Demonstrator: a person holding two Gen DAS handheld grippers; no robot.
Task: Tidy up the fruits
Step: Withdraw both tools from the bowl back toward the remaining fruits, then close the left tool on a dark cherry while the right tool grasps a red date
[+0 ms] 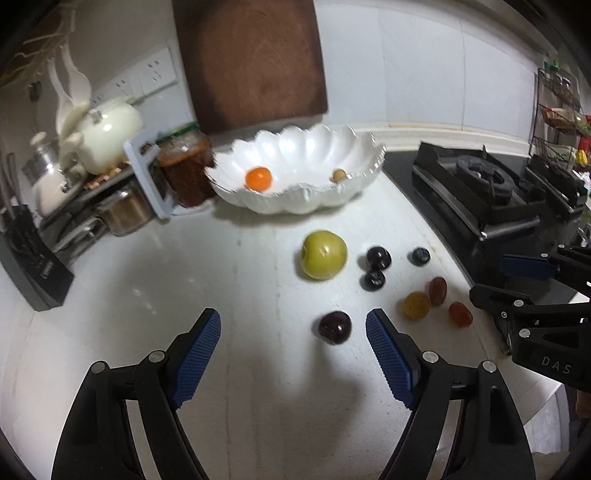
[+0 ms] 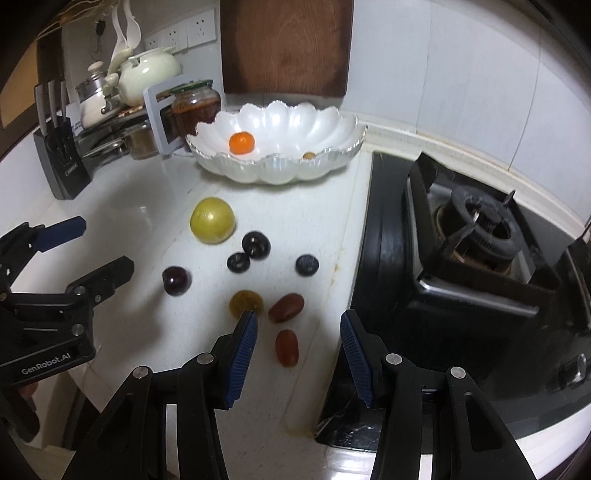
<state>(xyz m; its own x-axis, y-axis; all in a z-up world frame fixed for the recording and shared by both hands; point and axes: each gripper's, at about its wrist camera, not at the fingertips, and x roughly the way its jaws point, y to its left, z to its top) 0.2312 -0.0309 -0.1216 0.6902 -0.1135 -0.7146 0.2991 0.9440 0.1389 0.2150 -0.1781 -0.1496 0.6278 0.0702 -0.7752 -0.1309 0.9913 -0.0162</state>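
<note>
Two fruits, an orange one point(image 1: 259, 178) and a small tan one point(image 1: 338, 175), lie in the white scalloped bowl point(image 1: 295, 199) at the far counter, while nearer loose fruits, including a green one point(image 1: 324, 254), sit before the left gripper point(image 1: 293, 325) and right gripper point(image 2: 298, 326), both open and empty.

A brown cutting board point(image 2: 286, 46) leans upright against the tiled wall point(image 2: 443, 74) at the counter's point(image 2: 122, 199) back edge. Toward the back left corner stand a jar point(image 2: 195, 105) with a green lid, a pale teapot point(image 2: 147, 75) on a rack point(image 1: 92, 192) with a steel pot point(image 1: 127, 212) beneath, and a knife block point(image 2: 61, 162) nearer the left edge; sockets point(image 2: 184, 31) sit on the wall above. A black gas stove point(image 2: 472, 236) fills the counter's right side, and a wire shelf point(image 1: 557, 110) of packets stands beyond it.
</note>
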